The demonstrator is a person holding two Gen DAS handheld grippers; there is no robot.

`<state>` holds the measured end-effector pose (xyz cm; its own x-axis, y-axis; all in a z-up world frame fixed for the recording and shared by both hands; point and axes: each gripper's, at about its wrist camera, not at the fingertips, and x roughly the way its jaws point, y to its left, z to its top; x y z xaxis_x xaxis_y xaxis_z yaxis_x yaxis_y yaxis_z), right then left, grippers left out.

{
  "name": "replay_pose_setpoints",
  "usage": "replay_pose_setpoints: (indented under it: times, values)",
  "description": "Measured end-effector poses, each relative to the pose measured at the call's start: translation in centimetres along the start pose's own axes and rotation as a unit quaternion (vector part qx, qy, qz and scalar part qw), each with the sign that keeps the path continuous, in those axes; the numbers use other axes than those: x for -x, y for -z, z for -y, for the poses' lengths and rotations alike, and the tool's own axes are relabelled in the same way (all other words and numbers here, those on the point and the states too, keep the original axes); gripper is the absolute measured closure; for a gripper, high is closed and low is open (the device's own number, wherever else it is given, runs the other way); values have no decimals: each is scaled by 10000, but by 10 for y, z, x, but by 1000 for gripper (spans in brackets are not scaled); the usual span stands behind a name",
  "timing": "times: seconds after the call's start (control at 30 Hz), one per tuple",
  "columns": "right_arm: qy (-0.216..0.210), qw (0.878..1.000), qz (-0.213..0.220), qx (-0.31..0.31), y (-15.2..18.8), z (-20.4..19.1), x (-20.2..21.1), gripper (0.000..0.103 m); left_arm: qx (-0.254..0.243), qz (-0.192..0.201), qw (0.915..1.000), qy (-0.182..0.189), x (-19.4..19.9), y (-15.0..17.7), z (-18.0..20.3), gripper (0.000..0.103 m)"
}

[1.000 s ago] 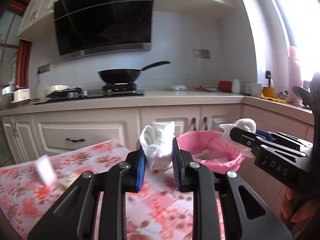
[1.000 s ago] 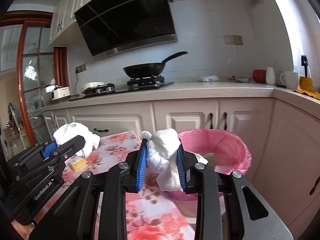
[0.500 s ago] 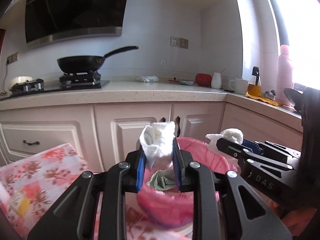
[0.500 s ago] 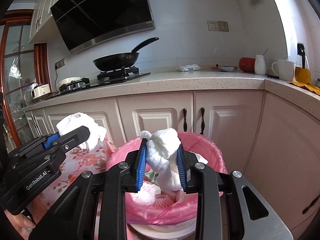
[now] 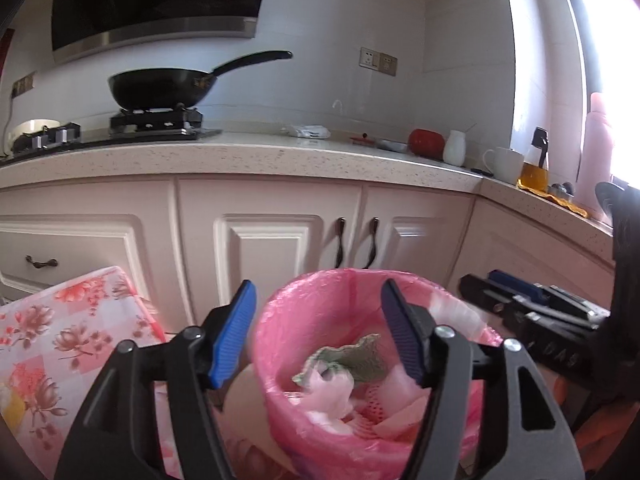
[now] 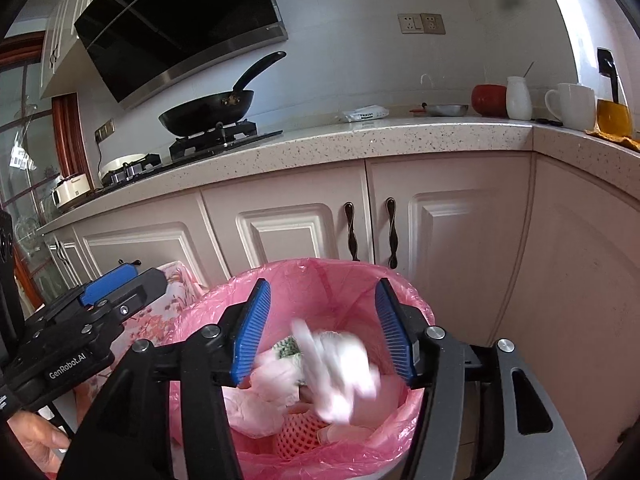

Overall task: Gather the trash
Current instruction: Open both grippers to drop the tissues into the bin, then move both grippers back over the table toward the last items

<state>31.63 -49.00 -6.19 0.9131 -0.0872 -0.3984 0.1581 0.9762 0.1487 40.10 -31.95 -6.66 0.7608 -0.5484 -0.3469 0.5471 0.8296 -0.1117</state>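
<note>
A bin lined with a pink bag (image 5: 272, 320) (image 6: 416, 304) stands below both grippers, with paper, a green cloth scrap (image 5: 360, 356) and red foam net (image 6: 300, 436) inside. My left gripper (image 5: 318, 332) hangs over the bin, its jaws opening, nothing between them. My right gripper (image 6: 322, 328) is also over the bin with jaws opening. A white crumpled tissue (image 6: 336, 368) falls blurred between its blue pads, clear of both. In the left wrist view the right gripper (image 5: 520, 304) shows at the right; in the right wrist view the left gripper (image 6: 104, 296) shows at the left.
A table with a floral pink cloth (image 5: 60, 332) lies left of the bin, a small yellow item (image 5: 10, 408) on it. Cream cabinets (image 6: 440, 232) and a speckled counter (image 5: 280, 156) stand close behind, with a black wok (image 5: 160, 88), mugs and jars. A hand (image 6: 36, 440) holds the left gripper.
Both grippers carried white tissue wads from over the table to over the pink bin. Both have opened; the left's wad is gone from its jaws, the right's wad is dropping.
</note>
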Motion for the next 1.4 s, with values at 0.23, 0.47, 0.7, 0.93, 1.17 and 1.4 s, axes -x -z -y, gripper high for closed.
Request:
replay_pose_setpoints:
  times: [0.23,0.47,0.7,0.93,1.17,1.4]
  values:
    - [-31,9999,64,84,2,-16,17,49,215,98,9992,-332,36,11,-27,25]
    - [-188,9994,110,265,2,-53,35,49,218,310,9972,-648,94,21,-49,11]
    - [-542,9977,213,360,6,-112,52,35,-41,365,9927,-1148,162,38,-76,5]
    - [-995,9933,61,585,24,-184,51,32,-96,425,9848,-1679,228,60,-111,5]
    - [-1486,9855,-333,743,50,-259,32,31,-18,420,9724,-2296,276,80,-156,5]
    - [-1806,9763,-813,878,77,-323,1,31,494,294,9577,-2819,311,97,-227,5]
